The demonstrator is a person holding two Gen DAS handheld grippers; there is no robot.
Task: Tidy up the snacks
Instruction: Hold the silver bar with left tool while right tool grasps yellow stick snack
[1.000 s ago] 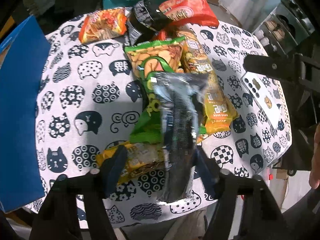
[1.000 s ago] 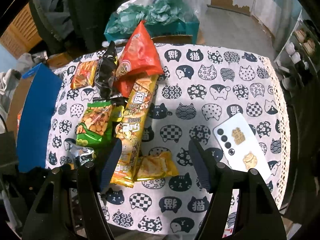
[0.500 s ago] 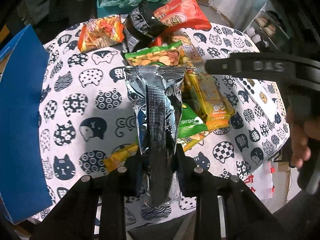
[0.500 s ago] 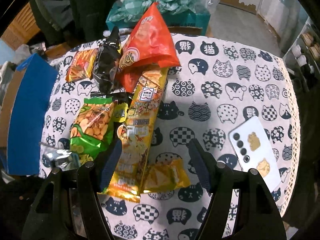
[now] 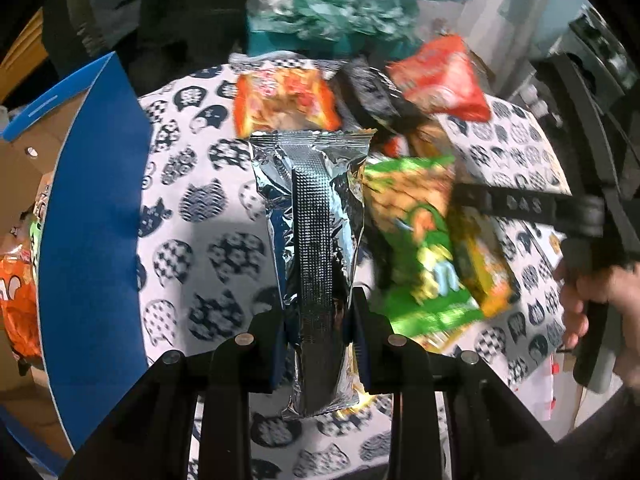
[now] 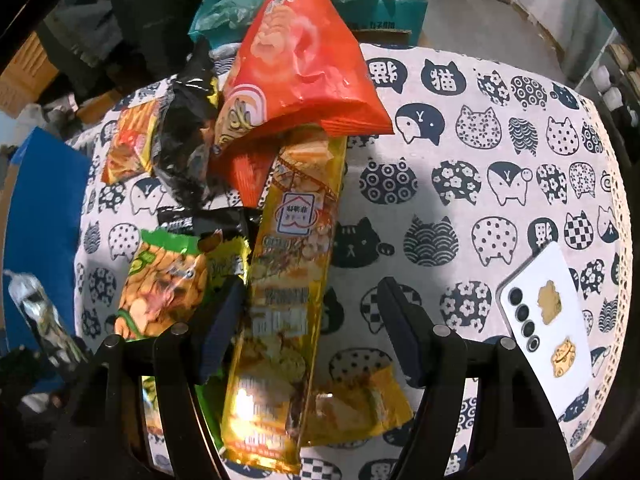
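Note:
My left gripper (image 5: 318, 320) is shut on a silver foil snack packet (image 5: 312, 220) and holds it upright above the cat-print table (image 5: 208, 216); the packet also shows at the left edge of the right wrist view (image 6: 40, 316). My right gripper (image 6: 310, 320) is open, its fingers either side of a long yellow cracker pack (image 6: 288, 280). A green biscuit bag (image 6: 160, 284), a small yellow packet (image 6: 356, 404), a black bag (image 6: 186, 152), a red chip bag (image 6: 304, 68) and an orange packet (image 6: 128, 140) lie around it.
A blue-edged cardboard box (image 5: 92, 216) stands at the table's left and holds an orange snack bag (image 5: 18, 304). A white phone (image 6: 548, 320) lies at the table's right edge. A teal box with crumpled bags (image 6: 360, 4) stands behind the table.
My left gripper closed on the silver packet, lifted it and swung left toward the blue box. My right gripper moved forward and lower over the yellow cracker pack.

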